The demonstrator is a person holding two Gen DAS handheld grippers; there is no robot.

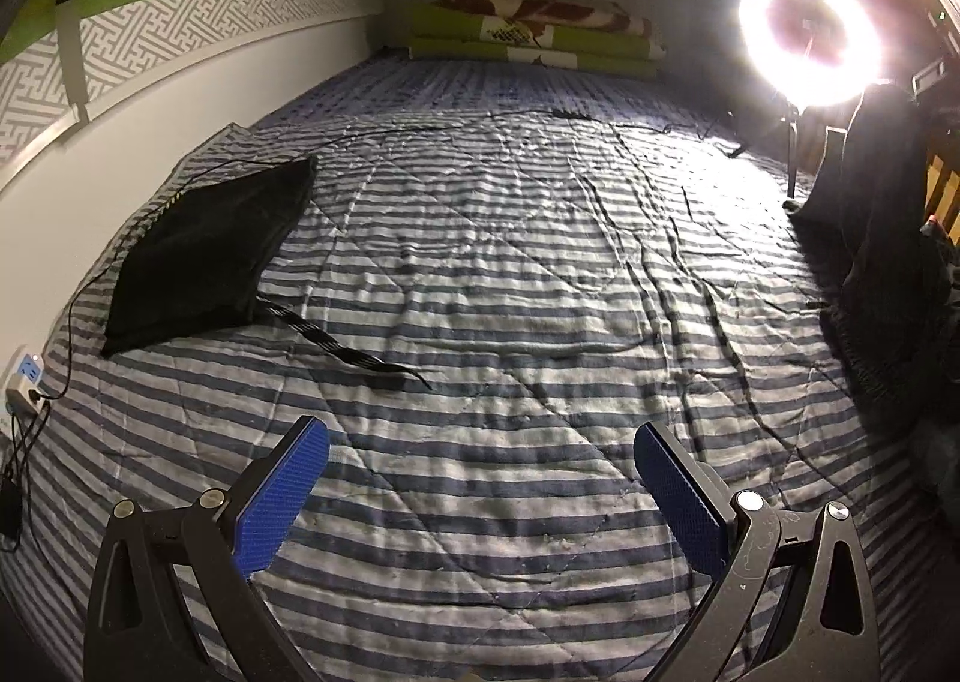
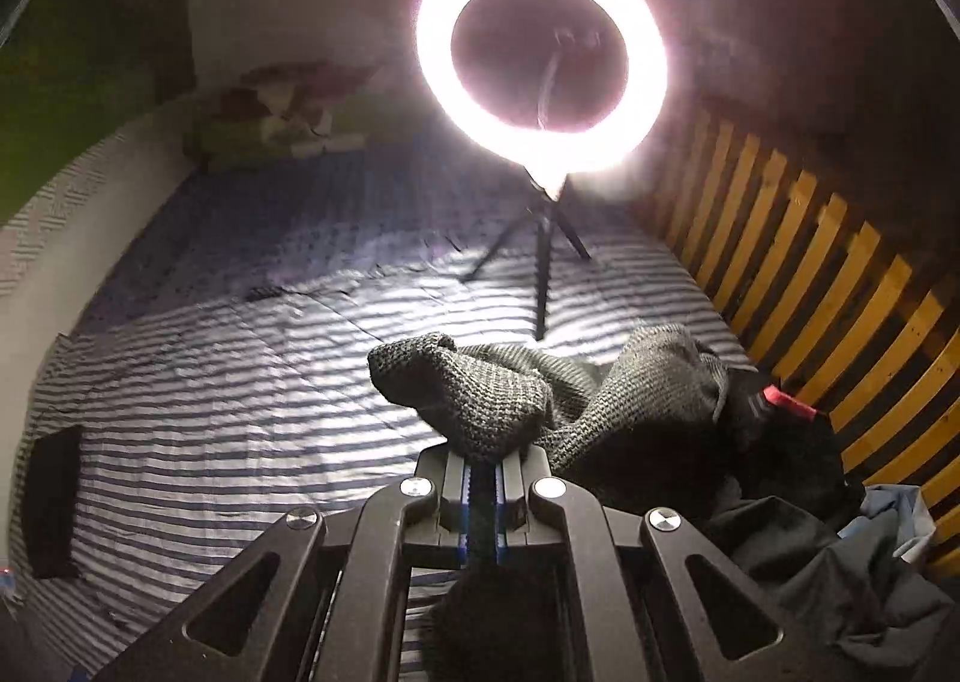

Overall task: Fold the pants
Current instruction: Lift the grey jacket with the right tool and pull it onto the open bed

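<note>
My right gripper [image 2: 483, 457] is shut on a fold of dark grey knit pants [image 2: 474, 400], lifted above the striped bedspread [image 2: 240, 394]. The rest of that garment trails back to a heap of dark clothes [image 2: 780, 460] at the right. My left gripper [image 1: 480, 442] hangs open over the bedspread [image 1: 510, 274], with nothing between its blue pads [image 1: 282, 496]. A folded black garment [image 1: 204, 256] lies flat at the left by the wall, and a black strap [image 1: 342, 349] runs out from it. The same folded piece [image 2: 54, 496] shows in the right wrist view.
A bright ring light [image 2: 540, 52] on a small tripod stands on the bed's far right. A wooden slatted rail [image 2: 810, 262] borders the right side. Folded blankets [image 1: 528, 31] lie at the head. A power strip [image 1: 24, 382] and cables sit by the left wall.
</note>
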